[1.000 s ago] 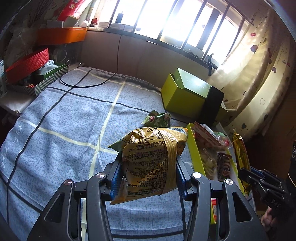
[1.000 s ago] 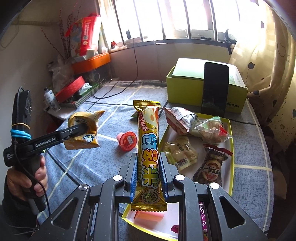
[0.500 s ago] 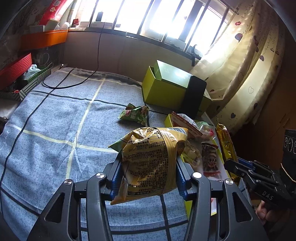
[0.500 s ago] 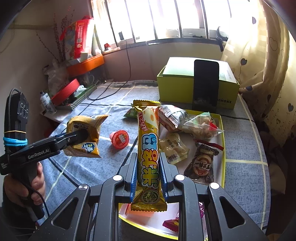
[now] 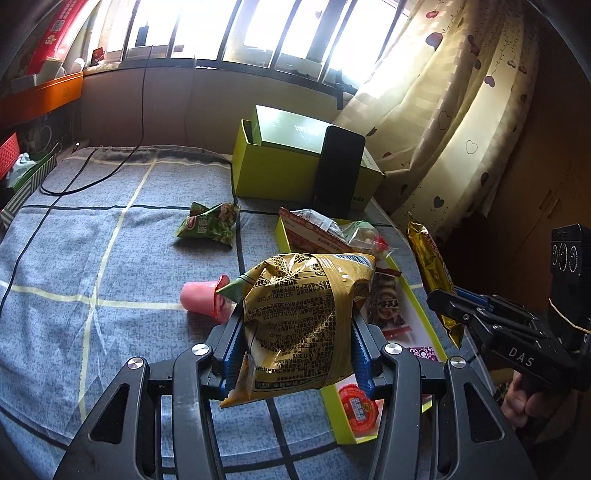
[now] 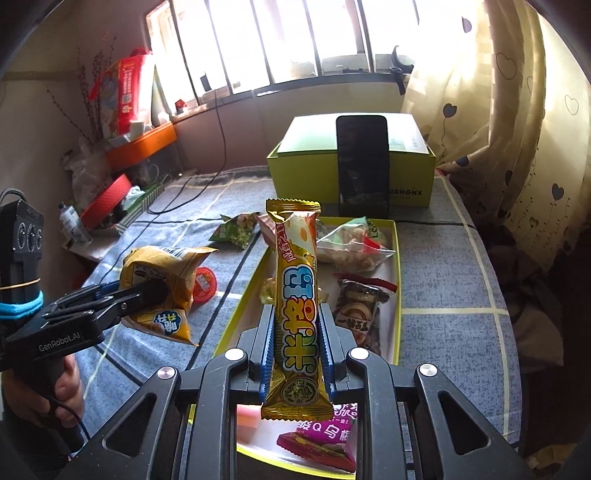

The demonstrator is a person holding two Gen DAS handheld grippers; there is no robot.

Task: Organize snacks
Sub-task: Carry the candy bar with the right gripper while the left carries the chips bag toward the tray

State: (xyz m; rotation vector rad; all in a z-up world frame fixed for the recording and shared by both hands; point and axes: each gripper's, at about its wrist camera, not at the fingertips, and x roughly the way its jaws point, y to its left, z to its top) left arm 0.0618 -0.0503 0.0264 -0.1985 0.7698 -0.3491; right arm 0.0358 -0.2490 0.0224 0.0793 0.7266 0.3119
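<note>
step: carrying snacks to tray (image 6: pixel 397 258) | L gripper (image 5: pixel 295 354) holds chip bag (image 5: pixel 299 321) | R gripper (image 6: pixel 297 350) holds snack bar (image 6: pixel 297 295) | next: lower both into tray, let go

I see barred window (image 5: pixel 258 33) blazing with daylight | heart-print curtain (image 6: pixel 498 110) on the right | orange shelf (image 6: pixel 142 144) left | grey checked cloth (image 5: pixel 92 258) over my surface
</note>
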